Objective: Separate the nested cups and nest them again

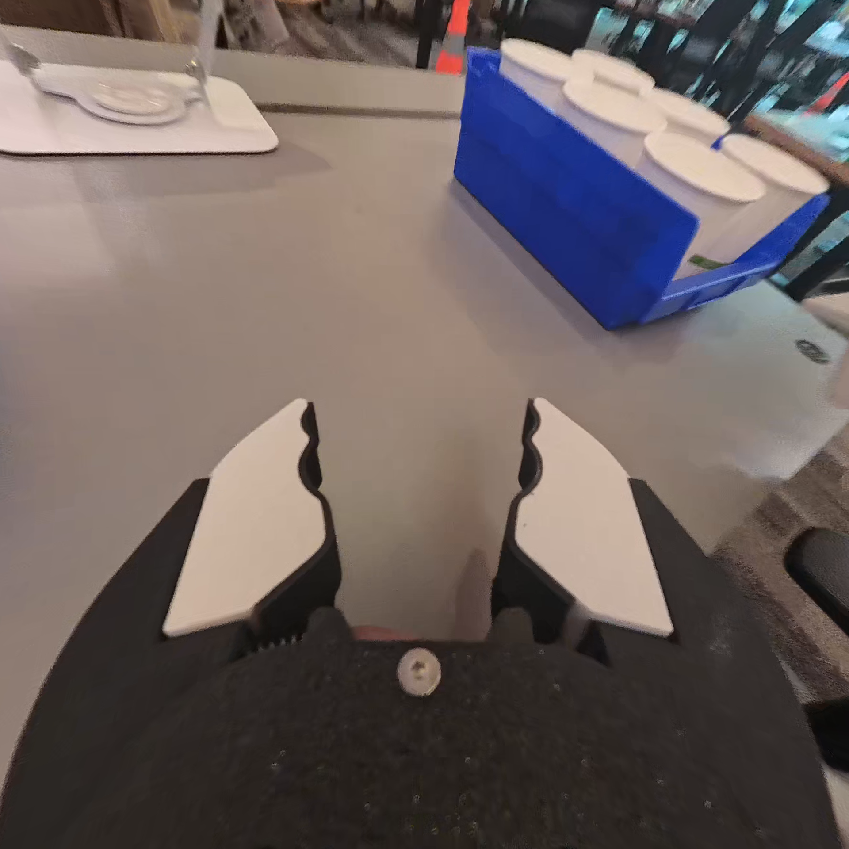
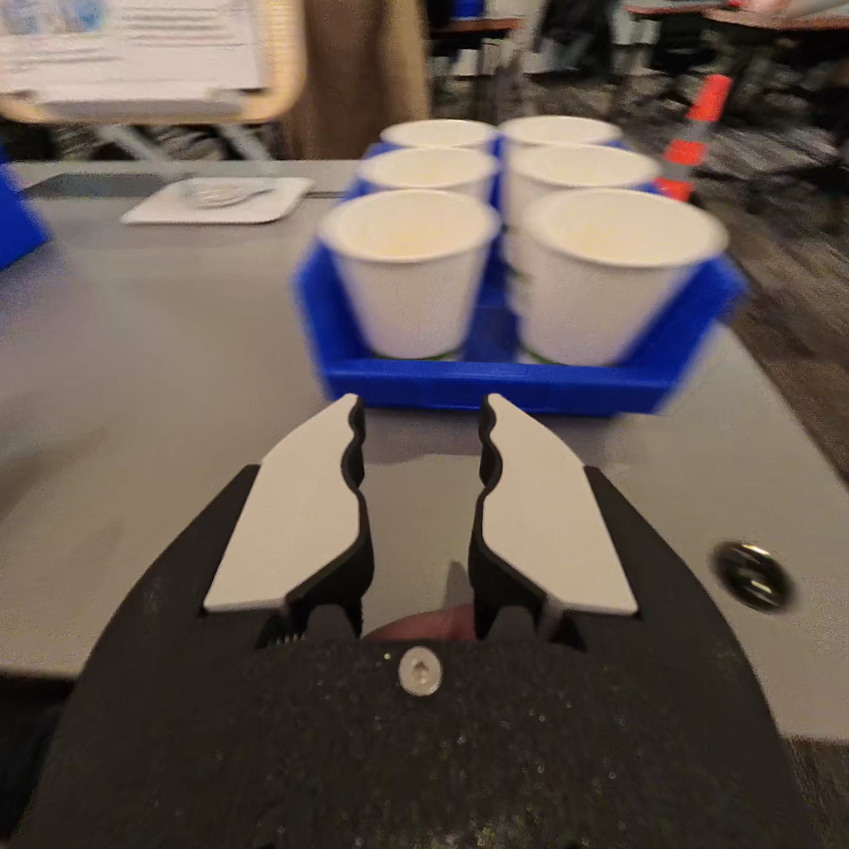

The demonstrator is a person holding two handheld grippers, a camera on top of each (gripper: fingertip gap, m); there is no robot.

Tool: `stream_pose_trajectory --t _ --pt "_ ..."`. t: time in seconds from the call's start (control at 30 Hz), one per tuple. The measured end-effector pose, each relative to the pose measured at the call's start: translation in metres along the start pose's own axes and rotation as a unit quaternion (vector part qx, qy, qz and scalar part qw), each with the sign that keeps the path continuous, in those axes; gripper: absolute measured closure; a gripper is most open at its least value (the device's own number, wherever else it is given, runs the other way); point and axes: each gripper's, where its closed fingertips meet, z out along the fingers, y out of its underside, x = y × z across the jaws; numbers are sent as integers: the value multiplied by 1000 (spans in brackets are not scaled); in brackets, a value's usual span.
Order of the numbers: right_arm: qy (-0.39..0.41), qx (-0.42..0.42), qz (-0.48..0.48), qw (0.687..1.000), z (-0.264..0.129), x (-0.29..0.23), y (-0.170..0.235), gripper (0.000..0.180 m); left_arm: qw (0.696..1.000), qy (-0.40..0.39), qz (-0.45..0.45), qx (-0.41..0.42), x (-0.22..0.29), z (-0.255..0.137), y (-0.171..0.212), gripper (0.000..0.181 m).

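Presently, left gripper (image 1: 420, 404) hovers over bare grey table (image 1: 321, 285), jaws wide, holding nothing. Blue bin (image 1: 565, 220) sits at two o'clock, well apart, carrying six white cups (image 1: 703, 179) upright in two rows. Right gripper (image 2: 421, 399) faces the bin (image 2: 482, 383) at twelve o'clock, near its front wall, jaws narrowly parted, empty. White mat (image 1: 138, 128) lies at ten o'clock.

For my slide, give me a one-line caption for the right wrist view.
Open right gripper faces a blue bin holding six white paper cups on a grey table.
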Motion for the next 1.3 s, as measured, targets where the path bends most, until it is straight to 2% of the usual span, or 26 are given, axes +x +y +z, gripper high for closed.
stream_pose_trajectory --t 0.1,0.2,0.27,0.3,0.4,0.43,0.5,0.6,0.63,0.67,0.8,0.97,1.1,1.3 --pt "79 11 54 995 5 89 0 140 1000 5 28 -2 43 54 -13 104" --pt "92 -32 53 994 27 138 14 146 998 50 24 -10 103 106 -23 107" --pt "39 -56 75 995 43 140 15 140 996 77 22 -31 139 135 -22 107" --pt "14 -41 90 995 48 138 8 139 996 80 19 -34 151 147 -23 107" --pt "18 -44 94 994 61 144 3 145 995 85 6 -42 174 171 -21 113" --pt "26 -63 83 994 66 147 7 146 996 80 4 -47 177 176 -20 120" --pt "26 -77 63 995 74 148 8 146 997 55 5 -57 172 182 -16 148" --pt "8 -73 54 996 84 141 4 151 998 27 28 -51 161 183 -17 156" --pt "-1 -74 58 996 87 136 4 158 998 17 30 -52 158 183 -18 158" --pt "-10 -70 68 995 89 130 3 172 998 9 35 -55 156 184 -19 159" --pt "44 -56 100 992 88 118 3 175 996 -44 61 -51 140 184 -23 167" --pt "121 -38 131 983 76 87 7 176 996 -77 45 -27 111 174 -29 176" --pt "119 -21 130 984 69 51 3 176 995 -90 41 -1 86 147 -39 177" --pt "61 -13 112 992 77 -28 -13 176 989 -139 37 30 30 85 -49 177"
